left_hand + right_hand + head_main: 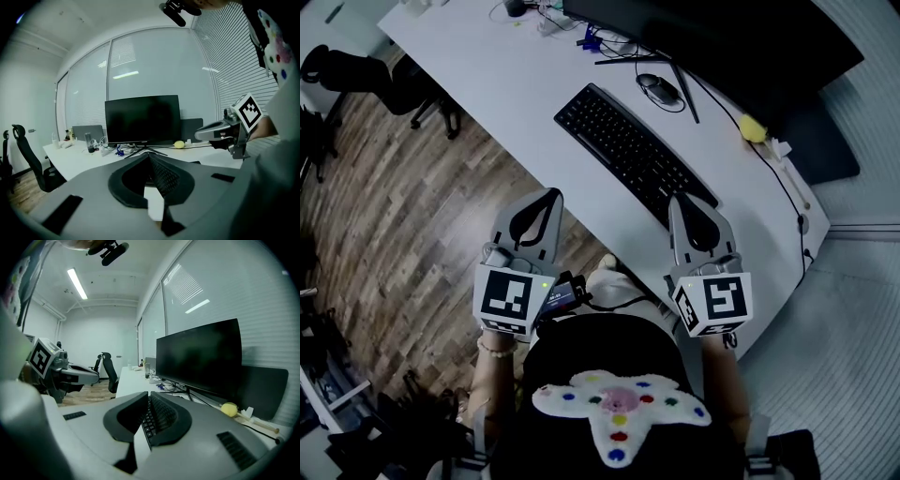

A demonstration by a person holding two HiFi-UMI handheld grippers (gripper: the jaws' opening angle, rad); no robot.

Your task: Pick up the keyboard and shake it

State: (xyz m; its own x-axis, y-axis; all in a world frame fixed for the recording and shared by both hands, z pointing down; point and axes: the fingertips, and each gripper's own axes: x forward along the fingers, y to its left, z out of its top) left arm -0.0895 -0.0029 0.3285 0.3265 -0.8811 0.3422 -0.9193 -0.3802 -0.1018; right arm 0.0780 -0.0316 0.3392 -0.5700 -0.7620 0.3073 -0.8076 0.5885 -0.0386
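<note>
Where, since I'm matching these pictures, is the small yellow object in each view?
Head view: yellow object upper right, beside the monitor.
Left gripper view: yellow object right of centre, below the monitor's right corner.
Right gripper view: yellow object lower right, right of the monitor's stand.
Shared landmark: the monitor.

No legible text, brand, no. or sign was found in any view. The cubes on the left gripper [551, 195] and right gripper [676, 202] carried black-and-white square code patterns only, w/o chars. Key legends on the keyboard [633, 155] were too small to read. A small lit screen [561, 298] just beside the left cube showed content that could not be read at this res.
</note>
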